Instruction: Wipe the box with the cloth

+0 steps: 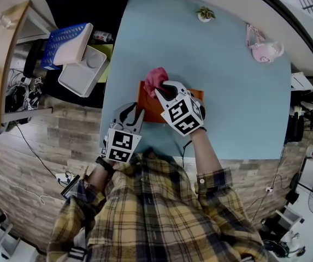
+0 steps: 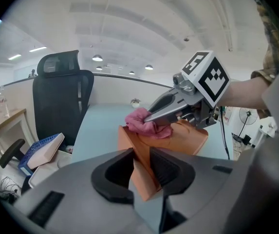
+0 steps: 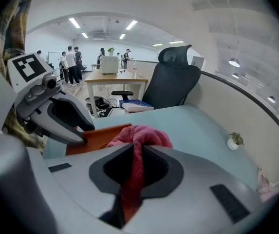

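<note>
An orange box point(image 1: 145, 109) lies on the light blue table point(image 1: 243, 102), near its front edge. My left gripper point(image 1: 133, 117) is shut on the box's near left corner point(image 2: 141, 177), the wall squeezed between its pads. A pink cloth point(image 1: 157, 79) rests bunched on the box's far top side. My right gripper point(image 1: 164, 90) is shut on that cloth point(image 3: 138, 145), which hangs down between its jaws. In the left gripper view the right gripper point(image 2: 151, 116) presses the cloth point(image 2: 146, 123) onto the box's upper edge.
A small potted plant point(image 1: 205, 14) and a pink cup-like object point(image 1: 264, 50) sit at the table's far side. Left of the table stand white bins point(image 1: 82, 70) and a blue basket point(image 1: 63, 43). A black office chair point(image 2: 61, 101) stands beyond the table's left side.
</note>
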Motion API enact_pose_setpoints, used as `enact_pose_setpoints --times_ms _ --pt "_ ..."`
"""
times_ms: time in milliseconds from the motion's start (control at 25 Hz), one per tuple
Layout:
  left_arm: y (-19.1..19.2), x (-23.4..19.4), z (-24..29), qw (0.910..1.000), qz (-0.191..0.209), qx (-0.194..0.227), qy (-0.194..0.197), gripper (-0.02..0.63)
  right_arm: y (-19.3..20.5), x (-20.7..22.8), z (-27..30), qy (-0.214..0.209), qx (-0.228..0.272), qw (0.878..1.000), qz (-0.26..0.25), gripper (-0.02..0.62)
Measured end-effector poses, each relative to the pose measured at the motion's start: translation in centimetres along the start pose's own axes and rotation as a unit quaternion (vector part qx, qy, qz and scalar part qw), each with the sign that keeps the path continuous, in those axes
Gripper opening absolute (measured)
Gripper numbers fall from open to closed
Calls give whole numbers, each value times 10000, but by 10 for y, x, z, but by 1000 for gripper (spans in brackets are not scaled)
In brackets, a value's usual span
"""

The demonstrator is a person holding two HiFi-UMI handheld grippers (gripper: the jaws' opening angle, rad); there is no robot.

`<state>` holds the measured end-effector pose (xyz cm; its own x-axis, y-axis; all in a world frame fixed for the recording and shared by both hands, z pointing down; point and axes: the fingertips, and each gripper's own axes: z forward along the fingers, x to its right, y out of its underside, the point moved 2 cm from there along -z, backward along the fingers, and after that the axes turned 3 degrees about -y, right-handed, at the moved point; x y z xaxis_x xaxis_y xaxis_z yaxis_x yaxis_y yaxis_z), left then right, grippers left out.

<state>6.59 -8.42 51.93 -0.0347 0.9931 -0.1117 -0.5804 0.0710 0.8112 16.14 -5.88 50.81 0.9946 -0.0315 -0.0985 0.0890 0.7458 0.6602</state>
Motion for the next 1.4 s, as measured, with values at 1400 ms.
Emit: enact_pose_setpoints --times_ms 1400 --pt "0 3 -3 10000 40 67 -29 101 105 52 -92 1190 -1132 9839 707 44"
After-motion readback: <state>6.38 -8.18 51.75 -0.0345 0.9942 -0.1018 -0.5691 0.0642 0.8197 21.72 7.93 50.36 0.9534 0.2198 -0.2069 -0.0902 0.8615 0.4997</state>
